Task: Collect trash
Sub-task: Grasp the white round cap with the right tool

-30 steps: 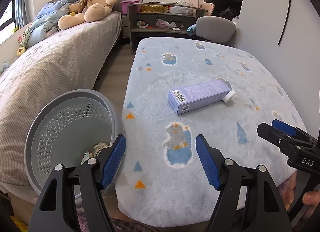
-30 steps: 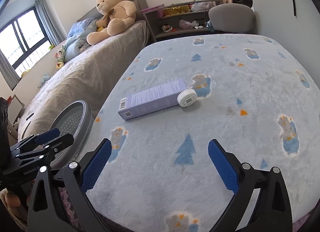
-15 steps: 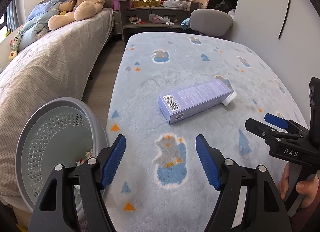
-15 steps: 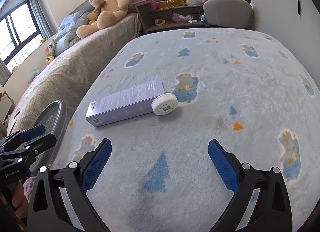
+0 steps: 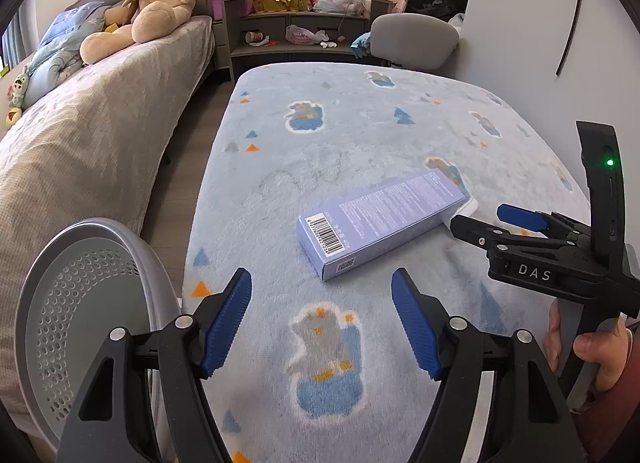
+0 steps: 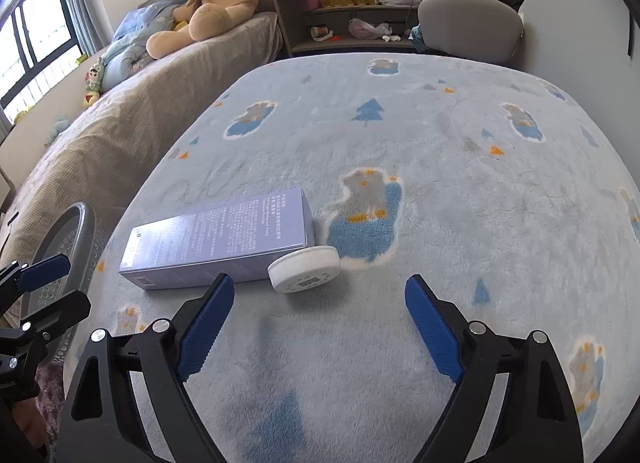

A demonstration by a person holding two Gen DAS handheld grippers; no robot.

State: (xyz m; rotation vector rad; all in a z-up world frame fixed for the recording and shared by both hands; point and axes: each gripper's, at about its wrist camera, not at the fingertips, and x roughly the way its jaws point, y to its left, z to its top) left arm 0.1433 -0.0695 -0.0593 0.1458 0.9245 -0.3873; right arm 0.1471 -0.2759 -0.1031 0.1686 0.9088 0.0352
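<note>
Bedroom light falls on a pale blue fleece cover (image 6: 460, 183) printed with bears and little trees; what it is spread over cannot be seen, so I would not call it bed or counter with any certainty. On it lies the trash in question: a lilac carton (image 6: 224, 239) on its long side, barcode end toward the left tongs (image 5: 322, 319), and a white round lid (image 6: 305, 274) touching its far end. Both rest just ahead of the right tongs (image 6: 320, 327), the lid nearest.

Right tongs stand wide with nothing between the pads, though the jaws have just been closing somewhat. Left tongs also stand wide and empty, short of the carton's barcode end. Beside the cover's left edge sits a grey perforated bin (image 5: 80, 303), its mouth tipped toward the camera.

This looks like the approach step: neither piece is gripped yet. I judge the next move calls for bringing one pair of tongs down over a piece, most likely the right over the lid or the carton's narrow width, and closing squarely before carrying it to the bin.

Bin contents are cut off by the left tongs' frame. Print on the carton is too small to read.
</note>
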